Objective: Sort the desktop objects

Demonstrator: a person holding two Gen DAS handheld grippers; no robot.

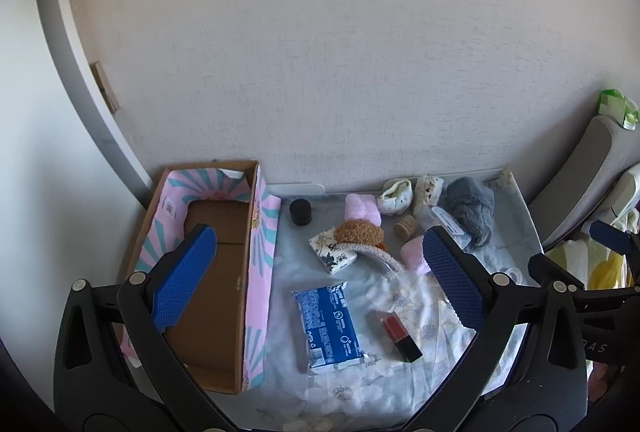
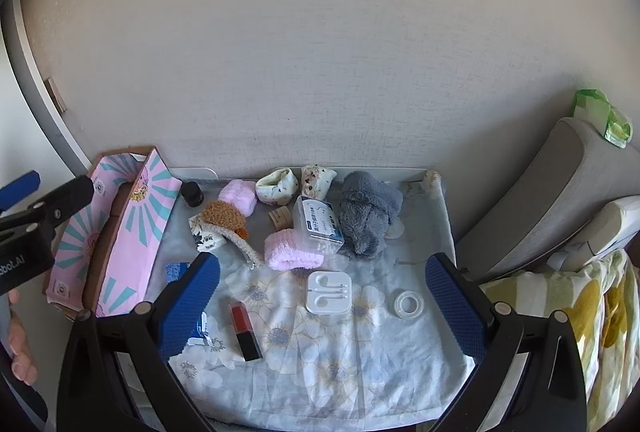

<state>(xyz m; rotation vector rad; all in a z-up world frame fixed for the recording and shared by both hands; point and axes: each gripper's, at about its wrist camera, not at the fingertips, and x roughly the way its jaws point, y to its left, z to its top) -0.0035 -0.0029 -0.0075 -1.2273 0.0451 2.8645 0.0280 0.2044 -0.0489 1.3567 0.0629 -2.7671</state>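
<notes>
left gripper (image 1: 316, 278): black arms, silver pivot screws | fingers (image 1: 182, 278): blue, textured | right gripper (image 2: 324, 306): alike

- Soft, even daylight; the wall (image 1: 320, 51) is bright, without glare.
- Faint shadows beneath it.
- Fisheye bending and dark vignetting toward the corners; centre sharp.

Below my fingers a floral cloth (image 2: 340, 360) covers the table. On its left edge stands an open cardboard box (image 1: 216, 272), pink-printed. On the cloth lie a blue tissue pack (image 1: 330, 326), a red lipstick (image 2: 244, 328), a white earphone case (image 2: 329, 291), a tape roll (image 2: 408, 303), a black jar (image 1: 300, 211), pink fluffy bands (image 2: 292, 250), a clear plastic box (image 2: 318, 226) and a grey plush heap (image 2: 368, 220).
</notes>
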